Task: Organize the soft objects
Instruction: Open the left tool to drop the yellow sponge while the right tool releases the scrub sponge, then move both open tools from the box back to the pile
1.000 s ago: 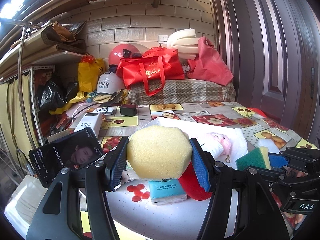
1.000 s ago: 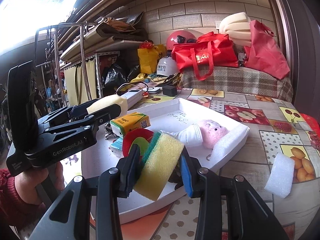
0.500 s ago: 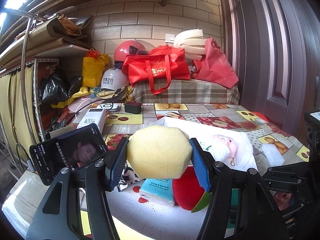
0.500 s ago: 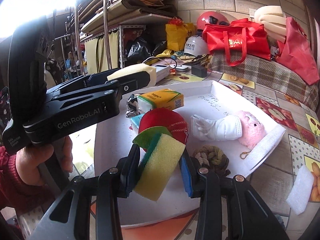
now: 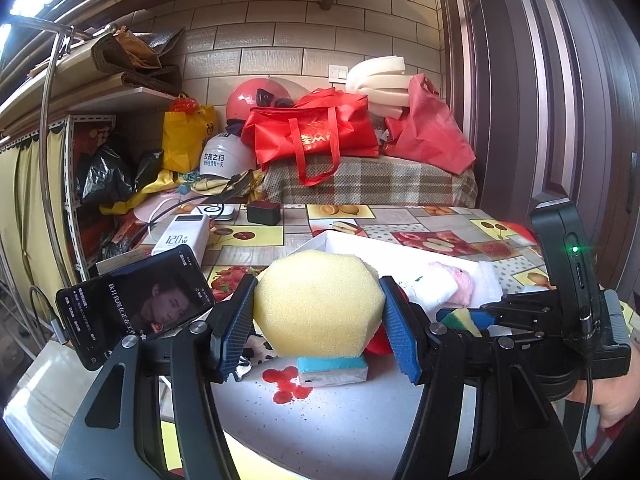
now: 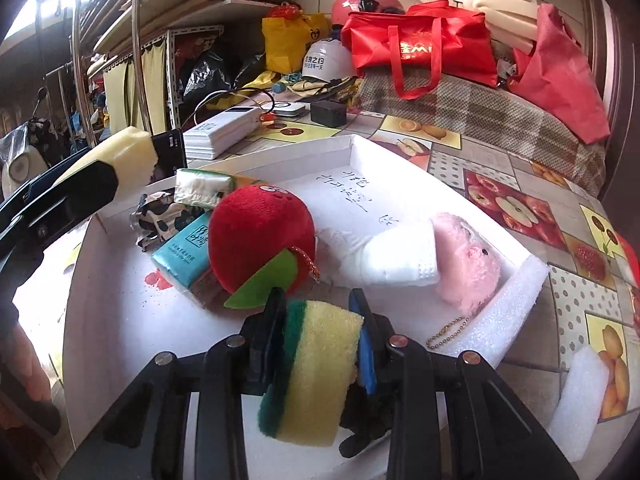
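Both grippers over the white tray, each carrying a sponge. The left gripper is clenched on a round yellow sponge, its blue pads pressed on the left and right sides; the sponge hangs above the near part of the tray, over a blue tissue pack. The right gripper is clenched on a yellow sponge with a green scouring layer, held across its thickness, green face toward the left pad; its jaws are closing further on it. This sponge hangs low over the near edge of the tray, just near of the red plush apple.

Both sponges are judged light, porous and easily squashed; a grip across opposite flat sides, near the middle, should hold them without slipping, and neither is fragile. The round sponge is coarse-pored, pale yellow, with faceted edges. The scouring sponge is a rectangular block, bright yellow with a dark green fibrous layer.

Already in the tray: the apple, a white sock, a pink plush toy at the right, and a second tissue pack.
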Tool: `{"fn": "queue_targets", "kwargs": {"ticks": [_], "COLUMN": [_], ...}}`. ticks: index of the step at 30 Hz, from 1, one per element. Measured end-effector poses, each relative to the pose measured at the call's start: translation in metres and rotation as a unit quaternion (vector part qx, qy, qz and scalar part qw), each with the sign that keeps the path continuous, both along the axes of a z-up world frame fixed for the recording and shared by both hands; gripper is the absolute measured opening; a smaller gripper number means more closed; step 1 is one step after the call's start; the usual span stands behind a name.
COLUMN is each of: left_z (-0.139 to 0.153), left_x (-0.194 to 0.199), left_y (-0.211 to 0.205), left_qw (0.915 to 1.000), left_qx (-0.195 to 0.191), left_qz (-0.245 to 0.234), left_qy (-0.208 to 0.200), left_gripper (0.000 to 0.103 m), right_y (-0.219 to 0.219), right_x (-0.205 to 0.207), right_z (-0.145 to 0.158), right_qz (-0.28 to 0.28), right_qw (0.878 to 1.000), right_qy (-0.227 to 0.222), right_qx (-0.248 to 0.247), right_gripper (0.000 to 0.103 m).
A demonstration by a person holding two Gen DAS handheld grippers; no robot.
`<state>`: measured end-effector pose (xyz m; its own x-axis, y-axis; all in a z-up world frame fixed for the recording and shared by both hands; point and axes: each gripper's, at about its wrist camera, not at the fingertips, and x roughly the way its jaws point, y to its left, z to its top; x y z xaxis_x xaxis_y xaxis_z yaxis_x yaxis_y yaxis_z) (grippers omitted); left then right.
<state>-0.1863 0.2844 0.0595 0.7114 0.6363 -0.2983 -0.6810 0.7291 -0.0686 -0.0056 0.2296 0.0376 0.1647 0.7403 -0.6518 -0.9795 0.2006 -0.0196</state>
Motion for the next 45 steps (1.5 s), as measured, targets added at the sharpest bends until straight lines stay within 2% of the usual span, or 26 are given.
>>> {"fn": "queue_targets", "kwargs": {"ticks": [2, 6, 9, 13, 17, 19, 21, 23, 24, 25, 27, 29, 37, 45], "left_z": [0.0, 0.0, -0.001, -0.004, -0.006, -0.006, -0.006, -0.005, -0.005, -0.005, -0.005, -0.005, -0.003, -0.001], "left_x": [0.001, 0.011, 0.017, 0.019, 0.02, 0.019, 0.02, 0.019, 0.018, 0.018, 0.018, 0.017, 0.011, 0.007], "left_y": [-0.001, 0.0, 0.003, 0.01, 0.015, 0.015, 0.012, 0.009, 0.009, 0.009, 0.008, 0.008, 0.005, 0.003], "left_qw": [1.0, 0.9997, 0.9995, 0.9991, 0.9984, 0.9986, 0.9986, 0.9988, 0.9988, 0.9989, 0.9989, 0.999, 0.9995, 0.9996], "left_qx": [0.003, 0.001, -0.004, -0.02, -0.035, -0.034, -0.026, -0.017, -0.014, -0.014, -0.013, -0.01, 0.002, 0.008], "left_qz": [-0.002, -0.011, -0.005, 0.0, 0.007, 0.009, 0.014, 0.021, 0.022, 0.021, 0.02, 0.02, 0.022, 0.025], "left_qy": [0.003, 0.02, 0.03, 0.037, 0.043, 0.041, 0.043, 0.042, 0.041, 0.04, 0.041, 0.038, 0.024, 0.014], "left_gripper": [0.061, 0.061, 0.062, 0.062, 0.065, 0.069, 0.088, 0.092, 0.1, 0.103, 0.103, 0.103, 0.103, 0.103], "right_y": [-0.004, -0.016, -0.019, -0.015, -0.012, -0.014, -0.017, -0.019, -0.02, -0.019, -0.019, -0.02, -0.023, -0.031], "right_x": [-0.003, -0.022, -0.033, -0.04, -0.035, -0.032, -0.03, -0.033, -0.035, -0.037, -0.04, -0.039, -0.027, -0.03], "right_z": [0.004, 0.013, 0.017, 0.018, 0.018, 0.018, 0.019, 0.019, 0.019, 0.019, 0.019, 0.02, 0.02, 0.023], "right_qz": [0.005, 0.031, 0.039, 0.043, 0.036, 0.026, 0.017, 0.014, 0.013, 0.013, 0.013, 0.007, -0.022, -0.033], "right_qw": [1.0, 0.997, 0.996, 0.995, 0.996, 0.996, 0.996, 0.995, 0.995, 0.994, 0.994, 0.993, 0.994, 0.991], "right_qy": [-0.004, -0.042, -0.043, -0.053, -0.044, -0.039, -0.04, -0.048, -0.054, -0.061, -0.071, -0.073, -0.055, -0.066], "right_qx": [0.015, 0.053, 0.074, 0.077, 0.074, 0.076, 0.083, 0.087, 0.087, 0.086, 0.086, 0.091, 0.096, 0.112], "right_gripper": [0.03, 0.03, 0.03, 0.03, 0.031, 0.045, 0.089, 0.09, 0.091, 0.091, 0.094, 0.103, 0.103, 0.103]}}
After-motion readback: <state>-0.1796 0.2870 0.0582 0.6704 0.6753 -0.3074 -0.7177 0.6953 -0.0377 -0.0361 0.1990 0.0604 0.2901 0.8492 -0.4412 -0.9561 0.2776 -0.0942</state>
